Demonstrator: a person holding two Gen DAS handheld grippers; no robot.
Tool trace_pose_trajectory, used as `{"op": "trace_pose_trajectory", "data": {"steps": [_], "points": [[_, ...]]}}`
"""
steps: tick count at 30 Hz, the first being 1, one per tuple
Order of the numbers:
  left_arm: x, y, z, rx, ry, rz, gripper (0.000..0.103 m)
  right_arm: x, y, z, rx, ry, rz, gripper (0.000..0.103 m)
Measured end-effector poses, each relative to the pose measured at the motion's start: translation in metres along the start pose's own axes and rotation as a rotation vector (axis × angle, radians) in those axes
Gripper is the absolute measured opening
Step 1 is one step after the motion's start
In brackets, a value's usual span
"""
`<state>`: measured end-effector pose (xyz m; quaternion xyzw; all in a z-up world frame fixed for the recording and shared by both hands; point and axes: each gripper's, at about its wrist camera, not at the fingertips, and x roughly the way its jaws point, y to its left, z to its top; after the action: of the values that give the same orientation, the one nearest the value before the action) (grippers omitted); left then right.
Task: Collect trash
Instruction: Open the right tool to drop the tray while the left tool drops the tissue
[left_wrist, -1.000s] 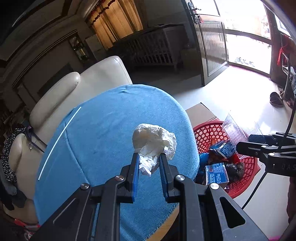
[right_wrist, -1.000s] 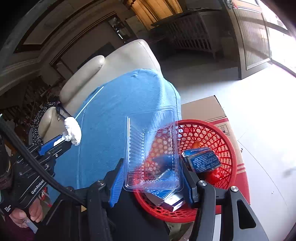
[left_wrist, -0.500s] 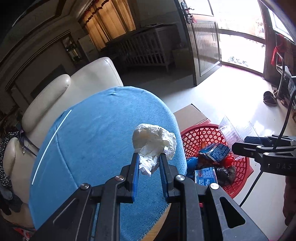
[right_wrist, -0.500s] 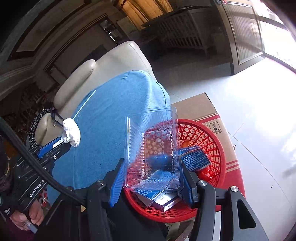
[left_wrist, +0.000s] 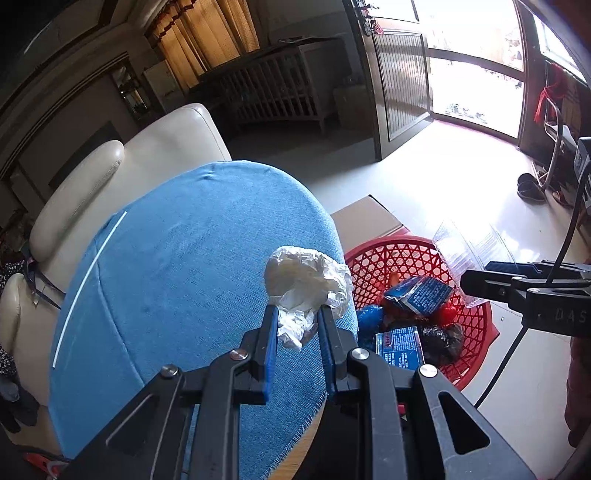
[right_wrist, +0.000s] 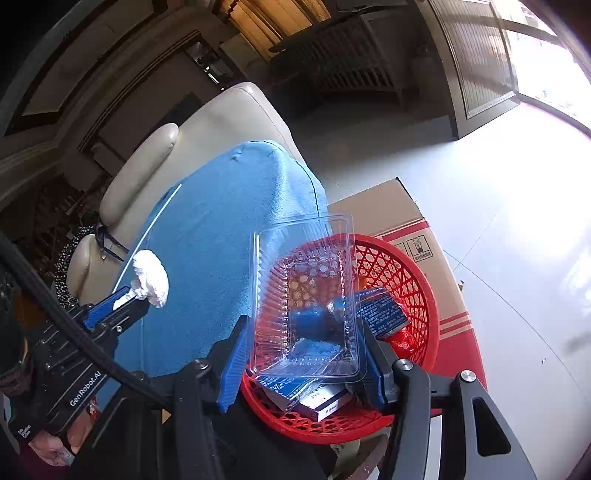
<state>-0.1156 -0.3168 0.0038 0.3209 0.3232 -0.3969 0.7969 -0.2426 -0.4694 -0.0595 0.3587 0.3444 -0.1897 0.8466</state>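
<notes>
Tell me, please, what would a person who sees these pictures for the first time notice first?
Probably the red basket on the floor beside the blue-covered table, already holding blue packets. Next, the right gripper holds a clear plastic tray above that basket. Then the left gripper pinches a crumpled white tissue over the table's edge.

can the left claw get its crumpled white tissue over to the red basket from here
Probably yes. The left claw grips the crumpled white tissue above the blue cloth, beside the red mesh basket; only the clear plastic tray in the right claw crowds it.
</notes>
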Motion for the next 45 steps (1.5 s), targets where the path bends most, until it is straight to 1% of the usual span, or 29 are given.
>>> {"op": "trace_pose_trajectory", "data": {"steps": [23, 32, 36, 39, 45], "points": [[0.026, -0.008, 0.002, 0.014, 0.04, -0.073, 0.023, 0.012, -0.01, 0.009, 0.047, 0.023, -0.032, 0.057], [0.032, -0.01, 0.003, 0.012, 0.045, -0.128, 0.023, 0.018, -0.015, 0.009, 0.062, 0.039, -0.047, 0.057], [0.036, -0.014, 0.003, 0.026, 0.041, -0.149, 0.023, 0.02, -0.017, 0.009, 0.071, 0.045, -0.057, 0.057], [0.038, -0.014, 0.002, 0.031, 0.043, -0.163, 0.025, 0.023, -0.018, 0.009, 0.078, 0.052, -0.06, 0.057], [0.043, -0.015, 0.001, 0.035, 0.043, -0.198, 0.025, 0.029, -0.018, 0.011, 0.083, 0.062, -0.075, 0.058]]}}
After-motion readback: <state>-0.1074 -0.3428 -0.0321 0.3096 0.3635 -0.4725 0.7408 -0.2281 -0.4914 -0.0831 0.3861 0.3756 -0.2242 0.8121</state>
